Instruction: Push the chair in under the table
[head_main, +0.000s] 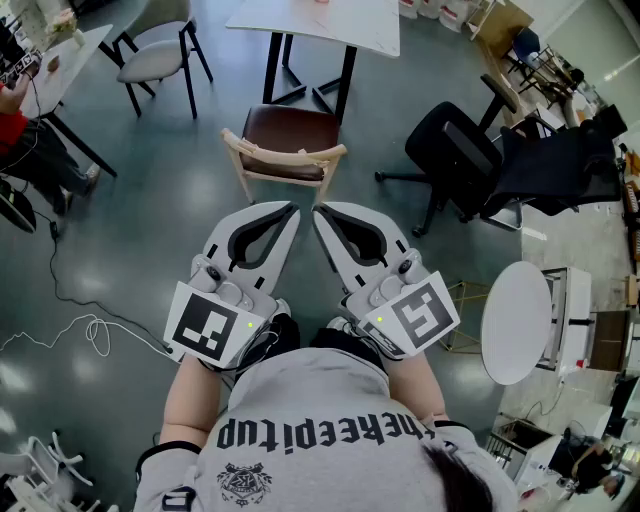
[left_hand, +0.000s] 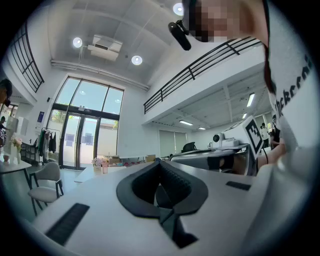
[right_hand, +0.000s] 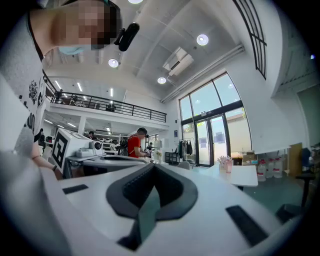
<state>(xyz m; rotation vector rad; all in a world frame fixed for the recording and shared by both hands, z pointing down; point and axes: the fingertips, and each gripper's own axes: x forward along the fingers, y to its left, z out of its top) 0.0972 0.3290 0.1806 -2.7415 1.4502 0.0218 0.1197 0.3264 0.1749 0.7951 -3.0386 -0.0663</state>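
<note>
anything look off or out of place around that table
The wooden chair stands pulled out from the white table, with its seat out in the open rather than tucked under. A loose white cable also loops across the floor at the left. Nothing spilled or broken shows.

Not much to read here tbh. The only real text was on the person's grey sweatshirt (head_main: 320, 392), just behind the left gripper (head_main: 292, 208) and right gripper (head_main: 319, 211), on the body side. It had black lettering that read "thekeepitup", upside down from the head camera. Below that sat a small crest (head_main: 245, 482) with print too tiny to make out. The left gripper view caught a slice of the same lettering off to the right of its claw, but it wasn't legible. The marker cubes (head_main: 212, 328) at the back of each claw only carried black-and-white square patterns, no letters.
</note>
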